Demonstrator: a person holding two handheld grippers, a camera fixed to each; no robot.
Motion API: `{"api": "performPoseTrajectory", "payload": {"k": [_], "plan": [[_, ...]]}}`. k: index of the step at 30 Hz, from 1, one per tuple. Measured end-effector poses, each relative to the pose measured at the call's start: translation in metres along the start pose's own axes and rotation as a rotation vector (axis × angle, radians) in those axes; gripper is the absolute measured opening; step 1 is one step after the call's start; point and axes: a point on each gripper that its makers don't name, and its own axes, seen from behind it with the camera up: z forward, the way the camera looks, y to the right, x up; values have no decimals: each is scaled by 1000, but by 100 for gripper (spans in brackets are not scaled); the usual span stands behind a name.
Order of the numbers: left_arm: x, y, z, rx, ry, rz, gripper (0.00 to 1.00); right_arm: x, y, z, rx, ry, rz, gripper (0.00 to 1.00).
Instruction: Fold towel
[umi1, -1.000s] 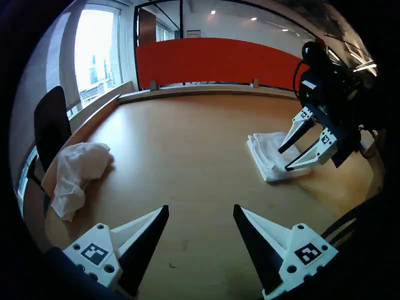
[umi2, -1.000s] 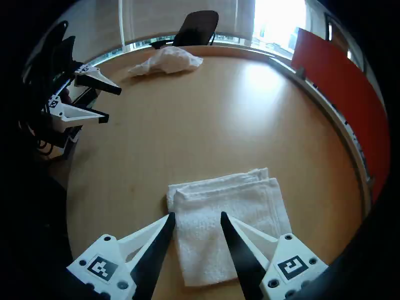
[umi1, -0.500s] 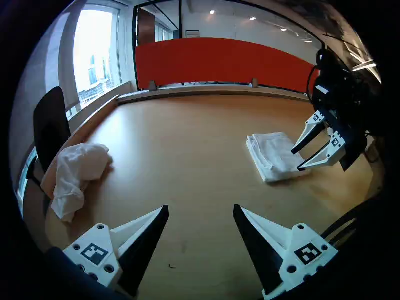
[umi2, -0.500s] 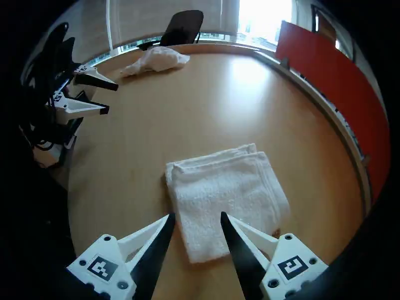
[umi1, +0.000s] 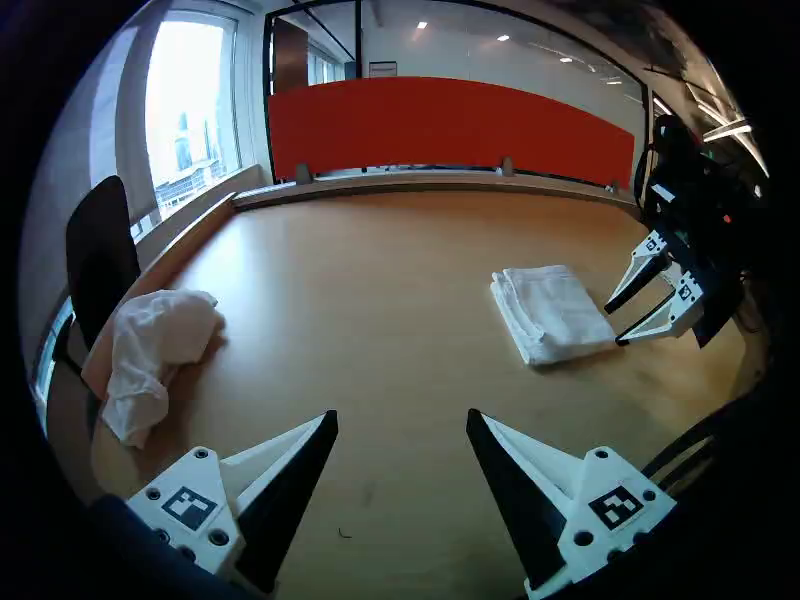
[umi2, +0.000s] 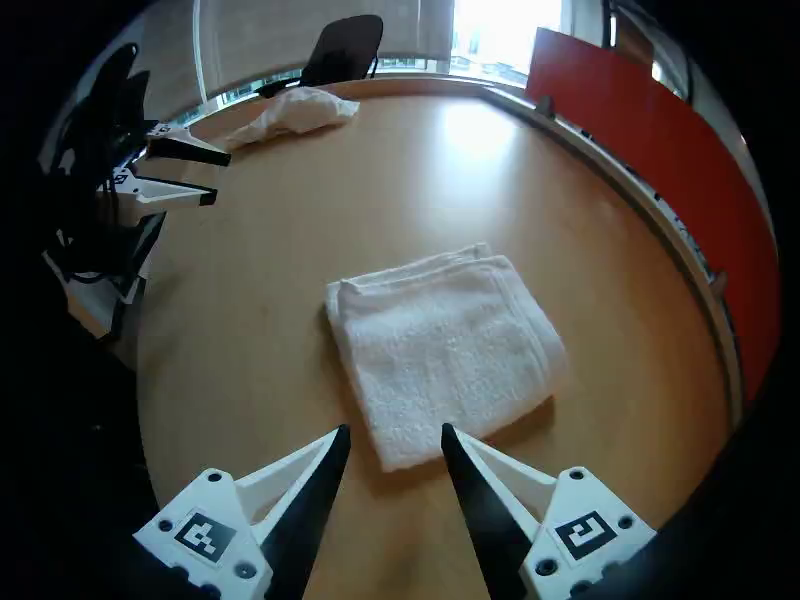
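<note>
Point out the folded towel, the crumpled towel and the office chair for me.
folded towel (umi2: 445, 350), right gripper view, middle of its top face.
crumpled towel (umi1: 155, 345), left gripper view, middle of the heap.
office chair (umi1: 100, 250), left gripper view, on its black backrest.

Right gripper (umi2: 395, 430) has retreated to the towel (umi2: 445, 345) edge (from its middle).

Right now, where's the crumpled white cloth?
In the left gripper view, the crumpled cloth lies at the table's left edge, beside the black chair, far from the folded towel.
</note>
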Motion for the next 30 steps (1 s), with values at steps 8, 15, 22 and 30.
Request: {"api": "performPoseTrajectory", "payload": {"k": [8, 15, 22, 30], "plan": [[1, 0, 0, -2, 2, 3, 96, -17, -5, 4, -9, -23, 17, 70], [0, 1, -1, -4, 2, 4, 96, -27, -8, 8, -14, -35, 41, 69], [-1, 1, -2, -4, 3, 5, 96, -30, -6, 11, -34, -43, 71, 63], [-1, 0, -2, -5, 3, 5, 96, -30, -4, 13, -46, -41, 111, 42]]}}
